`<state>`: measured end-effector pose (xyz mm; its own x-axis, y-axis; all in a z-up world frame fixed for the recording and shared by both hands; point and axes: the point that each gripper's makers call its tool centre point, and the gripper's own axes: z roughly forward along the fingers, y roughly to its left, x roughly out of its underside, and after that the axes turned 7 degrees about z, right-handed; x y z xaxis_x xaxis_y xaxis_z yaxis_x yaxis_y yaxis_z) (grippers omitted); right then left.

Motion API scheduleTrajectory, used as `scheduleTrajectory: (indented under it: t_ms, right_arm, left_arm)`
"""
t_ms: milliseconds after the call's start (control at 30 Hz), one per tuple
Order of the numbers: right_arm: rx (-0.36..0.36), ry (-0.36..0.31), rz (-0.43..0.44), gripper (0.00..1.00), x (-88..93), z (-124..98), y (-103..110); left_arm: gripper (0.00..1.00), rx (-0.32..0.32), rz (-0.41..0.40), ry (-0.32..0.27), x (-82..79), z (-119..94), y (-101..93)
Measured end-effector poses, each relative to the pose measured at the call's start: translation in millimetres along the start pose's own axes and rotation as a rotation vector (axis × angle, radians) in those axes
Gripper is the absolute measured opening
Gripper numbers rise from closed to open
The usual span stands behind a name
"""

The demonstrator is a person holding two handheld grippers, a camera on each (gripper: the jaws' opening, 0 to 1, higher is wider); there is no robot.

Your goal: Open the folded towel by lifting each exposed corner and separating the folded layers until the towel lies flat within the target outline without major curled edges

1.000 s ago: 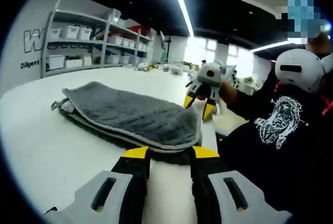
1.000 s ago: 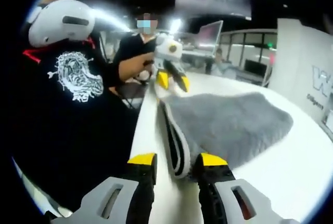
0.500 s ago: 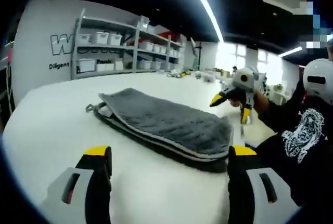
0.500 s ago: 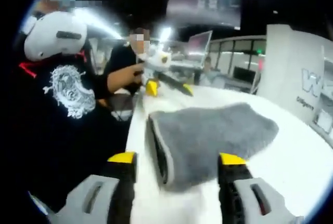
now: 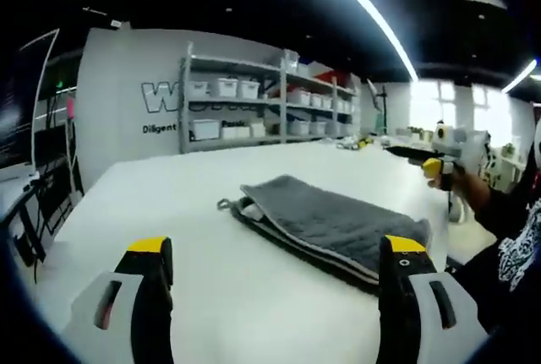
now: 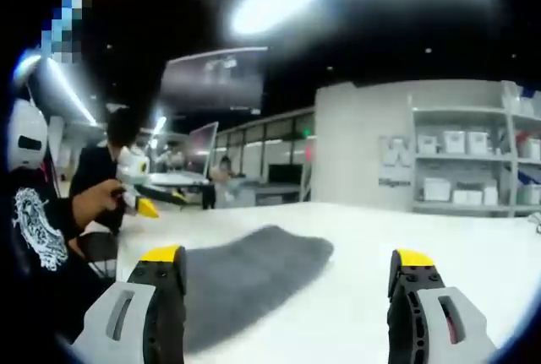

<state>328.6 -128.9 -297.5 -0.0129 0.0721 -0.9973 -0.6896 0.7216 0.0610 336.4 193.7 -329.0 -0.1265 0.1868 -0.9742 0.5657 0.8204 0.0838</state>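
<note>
Left gripper view: towel (image 5: 334,225) farther than before.

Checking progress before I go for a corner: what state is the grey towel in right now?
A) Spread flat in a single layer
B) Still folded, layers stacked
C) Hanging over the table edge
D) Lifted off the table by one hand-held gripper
B: in the left gripper view the grey towel lies on the white table with its stacked layers showing along the near edge.

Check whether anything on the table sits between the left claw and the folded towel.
Nothing visible does. The left claw is open above bare white table, with the folded grey towel lying straight ahead of it; that stretch of table holds no object.
</note>
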Motion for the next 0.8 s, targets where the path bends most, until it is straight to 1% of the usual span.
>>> scheduleTrajectory:
  t_ms: [133,233,333,400,433,467,533,567,633,667,700,767,800]
  right_arm:
    - [0.020,0.004,-0.011,1.00,-2.0,-2,-2]
    - [0.041,0.021,-0.029,1.00,-3.4,-3,-3]
    - [0.075,0.054,-0.079,1.00,-8.9,-3,-3]
    - [0.100,0.073,-0.119,1.00,-18.5,-1,-6]
    - [0.108,0.083,-0.125,1.00,-20.8,0,-7]
    - [0.120,0.095,-0.133,1.00,-27.3,3,-9]
    - [0.126,0.098,-0.137,1.00,-30.8,4,-10]
    - [0.135,0.120,-0.149,1.00,-42.2,9,-10]
    - [0.136,0.139,-0.167,1.00,-49.8,13,-8]
    - [0.134,0.148,-0.177,1.00,-52.5,15,-6]
    - [0.128,0.162,-0.196,1.00,-56.8,18,-4]
    - [0.113,0.176,-0.242,1.00,-72.7,25,-3]
    - [0.106,0.182,-0.261,1.00,-77.7,28,-1]
  left_arm:
    - [1.00,-0.023,0.001,0.005,1.1,-4,8.4]
    - [1.00,-0.016,-0.027,0.006,1.0,-5,7.8]
    - [1.00,-0.026,-0.058,0.004,-1.2,-8,7.6]
    - [1.00,-0.044,-0.068,-0.005,-5.6,-10,7.0]
    - [1.00,-0.056,-0.070,-0.016,-8.7,-12,7.2]
    - [1.00,-0.078,-0.076,-0.030,-13.0,-13,9.0]
    - [1.00,-0.094,-0.082,-0.039,-15.2,-14,10.2]
    - [1.00,-0.145,-0.107,-0.065,-19.8,-18,14.1]
    - [1.00,-0.176,-0.143,-0.085,-21.4,-21,14.7]
    - [1.00,-0.181,-0.160,-0.092,-21.6,-22,14.1]
    - [1.00,-0.171,-0.171,-0.089,-20.8,-22,11.3]
    - [1.00,-0.138,-0.184,-0.091,-21.2,-22,4.8]
    - [1.00,-0.137,-0.186,-0.088,-20.9,-22,4.0]
